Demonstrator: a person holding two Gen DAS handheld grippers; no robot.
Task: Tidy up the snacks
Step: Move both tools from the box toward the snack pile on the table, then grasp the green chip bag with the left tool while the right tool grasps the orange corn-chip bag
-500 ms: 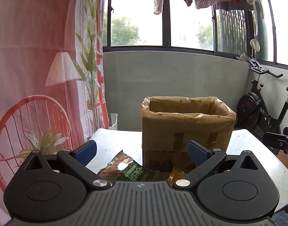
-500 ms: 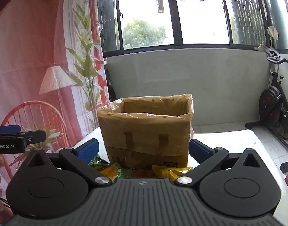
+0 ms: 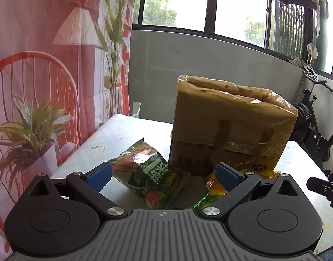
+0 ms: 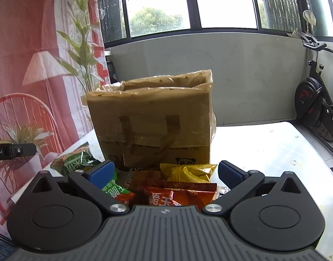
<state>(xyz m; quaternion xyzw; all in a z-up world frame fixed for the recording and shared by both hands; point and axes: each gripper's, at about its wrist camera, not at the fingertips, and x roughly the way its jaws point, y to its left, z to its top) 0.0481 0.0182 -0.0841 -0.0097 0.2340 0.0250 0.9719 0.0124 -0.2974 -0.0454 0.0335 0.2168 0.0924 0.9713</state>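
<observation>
Left gripper hangs low over the table, jaws spread wide and holding nothing, with a green snack packet lying between its blue pads. Over on the right gripper, jaws just as wide, nothing clamped, above an orange-red packet and a yellow packet. Just behind the snacks stands the cardboard box, lined with plastic, top open. Farther back, an exercise bike by the windows.
</observation>
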